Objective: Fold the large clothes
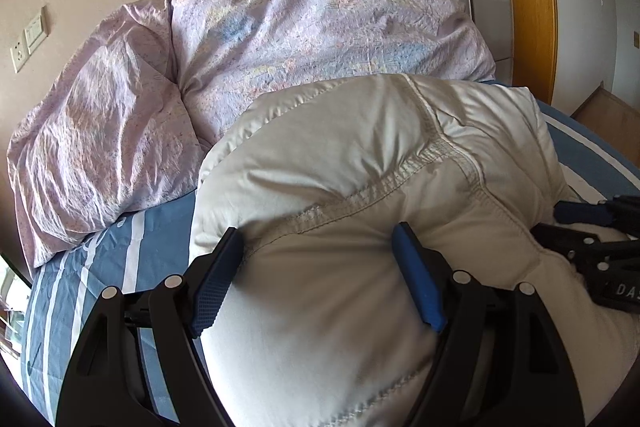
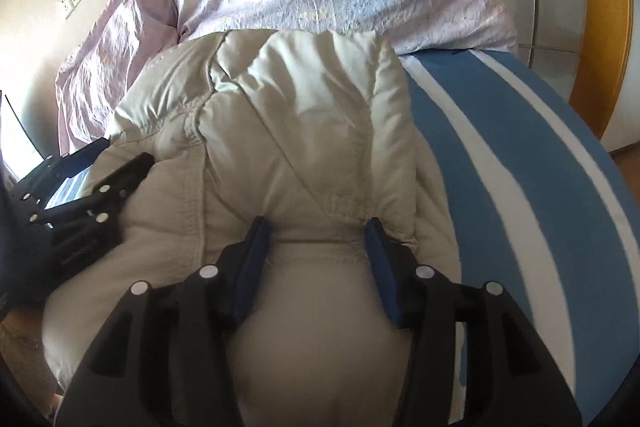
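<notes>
Left wrist view shows the left gripper [image 1: 318, 247] spread wide, its blue pads straddling a bulge of the cream padded jacket [image 1: 372, 163] along a stitched seam; the cloth swells between the pads, but I cannot tell whether they press it. Right wrist view shows the right gripper [image 2: 316, 239] part-spread over the elastic hem of the folded-over jacket [image 2: 304, 131], pads beside the fabric rather than pinching it. Beyond both tongs, the jacket lies bundled on the blue striped bedsheet [image 2: 500, 155], with the lilac quilt [image 1: 280, 27] heaped further off. To finish the fold well, press the puffy layers down evenly, let air out, and keep edges aligned before withdrawing, so the padding does not spring open.
</notes>
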Available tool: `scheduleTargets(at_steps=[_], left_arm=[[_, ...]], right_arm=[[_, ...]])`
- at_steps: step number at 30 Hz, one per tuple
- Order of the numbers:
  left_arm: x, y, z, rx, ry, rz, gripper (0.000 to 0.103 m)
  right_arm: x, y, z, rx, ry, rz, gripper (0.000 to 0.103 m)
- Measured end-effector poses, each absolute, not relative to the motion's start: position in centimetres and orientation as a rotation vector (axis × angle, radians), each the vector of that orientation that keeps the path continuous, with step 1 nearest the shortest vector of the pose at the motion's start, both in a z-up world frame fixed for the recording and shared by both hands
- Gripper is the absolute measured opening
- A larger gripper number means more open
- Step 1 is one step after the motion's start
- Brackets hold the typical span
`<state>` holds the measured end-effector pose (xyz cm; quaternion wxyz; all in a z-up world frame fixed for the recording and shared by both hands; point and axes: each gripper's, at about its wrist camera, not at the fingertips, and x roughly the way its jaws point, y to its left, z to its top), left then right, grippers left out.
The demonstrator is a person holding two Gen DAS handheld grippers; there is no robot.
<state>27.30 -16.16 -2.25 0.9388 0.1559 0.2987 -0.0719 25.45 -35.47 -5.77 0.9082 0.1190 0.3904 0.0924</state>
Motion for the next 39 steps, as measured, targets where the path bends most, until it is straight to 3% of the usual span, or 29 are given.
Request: scheduleTargets(at_steps=[6,8,10,16,27,39], left_arm=[[26.3,-14.0,-0.5,0.226,0.631,-0.179,0.079],[25.4,-12.3,0.6,0.177,0.628,-0.210,0.083],[24.8,-10.3,1.4,0.141,0.621,-0.220,0.087],[25.4,-5.1,1.7,-0.029,0.717,-0.306,0.092],[27.1,-4.1,-0.6,-0.253,0.863,-0.458,0.095],[28.1,-5.3,-1.6,-0.294,0.894,-0.505,0.099]], right_arm=[[25.5,-36.1,-4.7,0.266,0.864,0.191,0.051],[24.8,-36.6,-3.5,0.241,0.868,0.160,0.060],[24.0,-37.3,-2.6,0.216,0.850,0.114,0.086],[24.0,-41.0,-2.6,0.354,0.940,0.109,0.101],[27.3,-44.2,-6.2,0.727,1.119,0.304,0.101],[29.4,-42.8,-8.9,0.808,1.212,0.454,0.101]])
